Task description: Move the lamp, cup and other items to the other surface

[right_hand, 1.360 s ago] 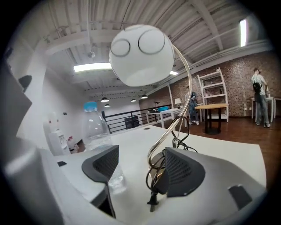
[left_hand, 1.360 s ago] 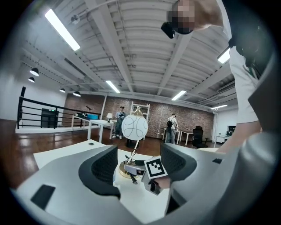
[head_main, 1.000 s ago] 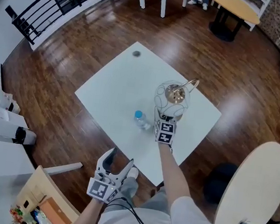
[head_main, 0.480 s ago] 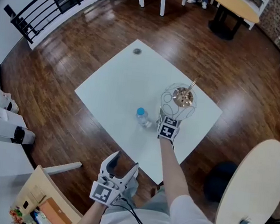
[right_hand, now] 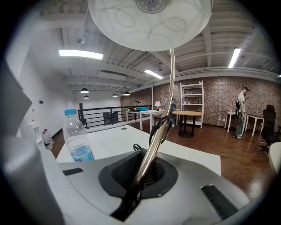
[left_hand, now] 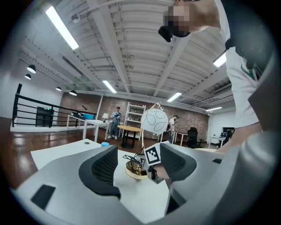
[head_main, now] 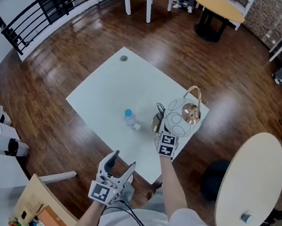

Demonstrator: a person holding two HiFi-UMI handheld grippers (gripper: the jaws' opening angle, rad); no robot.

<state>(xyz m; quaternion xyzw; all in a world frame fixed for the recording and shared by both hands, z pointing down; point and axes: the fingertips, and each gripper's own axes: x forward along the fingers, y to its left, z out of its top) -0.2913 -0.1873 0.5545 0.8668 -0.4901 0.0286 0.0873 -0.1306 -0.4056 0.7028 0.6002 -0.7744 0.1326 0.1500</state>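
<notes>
Nearest the body, the left gripper is held low, just off the near corner of the white square table. Its jaws are seen spread apart, with nothing clasped between them. Through that gap, in the left gripper view, the round gold base of the lamp and the marker cube of the other gripper are framed.

Just beyond, the right gripper is stretched out over the table's near right side. Its jaws are clamped tight on the thin gold stem of the lamp. The lamp is thus found in the right gripper's grasp, above the right part of the square table. In the head view it appears tilted, its white globe shade leaning towards the table's right corner. Whether the base touches the tabletop cannot be told. A black cord is looped beside the stem.

To the left of the lamp, a clear water bottle with a blue cap is set upright on the table, apart from the lamp. Farther off, near the far corner, a small grey disc is laid on the tabletop.

To the right, well apart from the square table, a round white table is placed. A small blue-topped item is set by its near edge; what it is cannot be made out. In the distance a round yellow table and a black railing are seen across the dark wood floor
</notes>
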